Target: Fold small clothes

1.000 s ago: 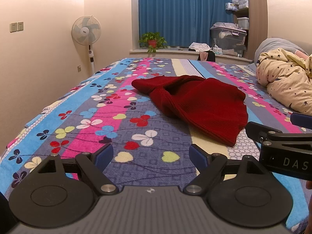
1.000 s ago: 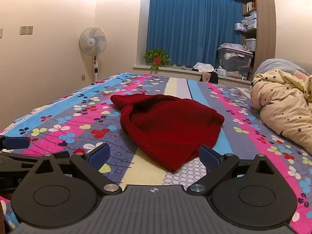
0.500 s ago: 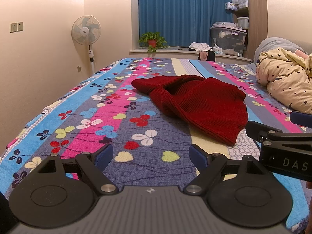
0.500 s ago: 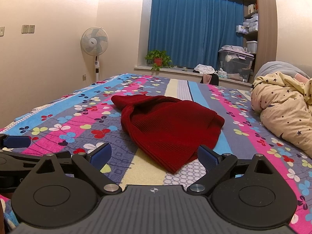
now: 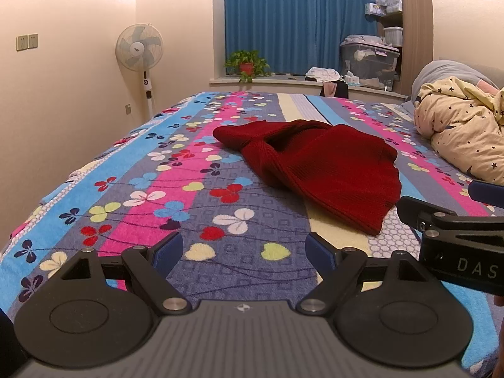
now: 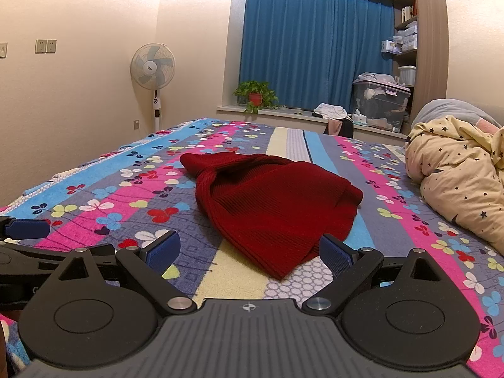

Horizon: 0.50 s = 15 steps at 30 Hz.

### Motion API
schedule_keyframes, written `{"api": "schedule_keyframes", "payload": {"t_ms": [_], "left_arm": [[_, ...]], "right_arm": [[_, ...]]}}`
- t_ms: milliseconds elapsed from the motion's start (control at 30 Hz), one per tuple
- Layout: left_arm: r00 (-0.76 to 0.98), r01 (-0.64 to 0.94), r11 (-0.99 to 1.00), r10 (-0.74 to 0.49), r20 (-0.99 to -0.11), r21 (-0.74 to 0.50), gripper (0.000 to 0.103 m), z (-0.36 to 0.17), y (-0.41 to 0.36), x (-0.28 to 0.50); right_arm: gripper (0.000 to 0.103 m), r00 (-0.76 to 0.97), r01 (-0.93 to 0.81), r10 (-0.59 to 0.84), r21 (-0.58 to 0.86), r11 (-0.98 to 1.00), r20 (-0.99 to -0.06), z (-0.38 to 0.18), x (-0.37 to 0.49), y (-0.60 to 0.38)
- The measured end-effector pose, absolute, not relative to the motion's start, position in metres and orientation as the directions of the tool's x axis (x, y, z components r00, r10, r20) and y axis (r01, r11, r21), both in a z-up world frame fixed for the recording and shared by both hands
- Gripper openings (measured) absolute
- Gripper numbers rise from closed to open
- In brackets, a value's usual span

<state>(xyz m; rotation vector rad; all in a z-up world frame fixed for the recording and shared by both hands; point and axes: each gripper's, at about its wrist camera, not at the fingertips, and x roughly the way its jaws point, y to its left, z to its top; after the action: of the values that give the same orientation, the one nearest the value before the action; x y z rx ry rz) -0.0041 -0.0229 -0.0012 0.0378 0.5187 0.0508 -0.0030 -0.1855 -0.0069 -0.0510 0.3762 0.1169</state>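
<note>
A dark red ribbed knit garment [image 5: 318, 167] lies crumpled on the flowered bedspread [image 5: 195, 208], with a sleeve or corner trailing to the far left. It also shows in the right wrist view [image 6: 271, 208]. My left gripper [image 5: 244, 252] is open and empty, low over the bed, short of the garment and to its left. My right gripper [image 6: 250, 252] is open and empty, its right fingertip [image 6: 334, 255] close to the garment's near hem. The right gripper also shows at the right edge of the left wrist view [image 5: 453, 220].
A cream star-print duvet [image 5: 463, 138] is heaped at the right side of the bed. A standing fan [image 5: 140, 53] stands by the left wall. A windowsill at the far end holds a potted plant [image 5: 247, 66], clothes and a plastic storage box [image 5: 368, 63].
The right gripper has risen slightly and edged forward toward the garment's near hem. The left gripper and the garment have not moved.
</note>
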Motion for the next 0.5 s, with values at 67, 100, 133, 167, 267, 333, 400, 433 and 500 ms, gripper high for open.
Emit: {"api": "schedule_keyframes", "payload": {"t_ms": [67, 100, 133, 167, 267, 333, 400, 433, 500], "left_arm": [[0.867, -0.038, 0.998, 0.057, -0.495, 0.049, 0.088, -0.0008, -0.0229, -0.0038], [0.867, -0.038, 0.998, 0.057, -0.494, 0.049, 0.088, -0.001, -0.0227, -0.0039], [0.867, -0.038, 0.998, 0.057, -0.494, 0.049, 0.088, -0.0014, -0.0225, -0.0038], [0.867, -0.038, 0.998, 0.057, -0.495, 0.049, 0.088, -0.0007, -0.0229, -0.0037], [0.867, -0.038, 0.998, 0.057, -0.495, 0.049, 0.088, -0.0006, -0.0228, -0.0036], [0.867, -0.038, 0.998, 0.057, -0.495, 0.048, 0.088, -0.0005, -0.0228, -0.0036], [0.867, -0.038, 0.998, 0.057, -0.495, 0.048, 0.088, -0.0007, -0.0225, -0.0035], [0.867, -0.038, 0.998, 0.057, -0.496, 0.048, 0.088, -0.0004, -0.0227, -0.0034], [0.867, -0.038, 0.998, 0.057, -0.495, 0.049, 0.088, -0.0013, -0.0224, -0.0037]], "right_arm": [[0.095, 0.923, -0.123, 0.104, -0.028, 0.992, -0.369, -0.0068, -0.0033, -0.1857], [0.095, 0.923, -0.123, 0.104, -0.028, 0.992, -0.369, -0.0068, -0.0029, -0.1852], [0.095, 0.923, -0.123, 0.104, -0.028, 0.992, -0.37, -0.0068, -0.0029, -0.1851], [0.095, 0.923, -0.122, 0.103, -0.028, 0.992, -0.37, -0.0068, -0.0029, -0.185], [0.095, 0.923, -0.122, 0.103, -0.029, 0.992, -0.37, -0.0067, -0.0028, -0.1849], [0.095, 0.923, -0.122, 0.103, -0.029, 0.992, -0.37, -0.0067, -0.003, -0.1849], [0.095, 0.923, -0.122, 0.103, -0.029, 0.992, -0.37, -0.0066, -0.0028, -0.1848], [0.095, 0.923, -0.123, 0.103, -0.029, 0.992, -0.37, -0.0066, -0.0028, -0.1847], [0.095, 0.924, -0.123, 0.104, -0.03, 0.992, -0.369, -0.0066, -0.0034, -0.1848]]}}
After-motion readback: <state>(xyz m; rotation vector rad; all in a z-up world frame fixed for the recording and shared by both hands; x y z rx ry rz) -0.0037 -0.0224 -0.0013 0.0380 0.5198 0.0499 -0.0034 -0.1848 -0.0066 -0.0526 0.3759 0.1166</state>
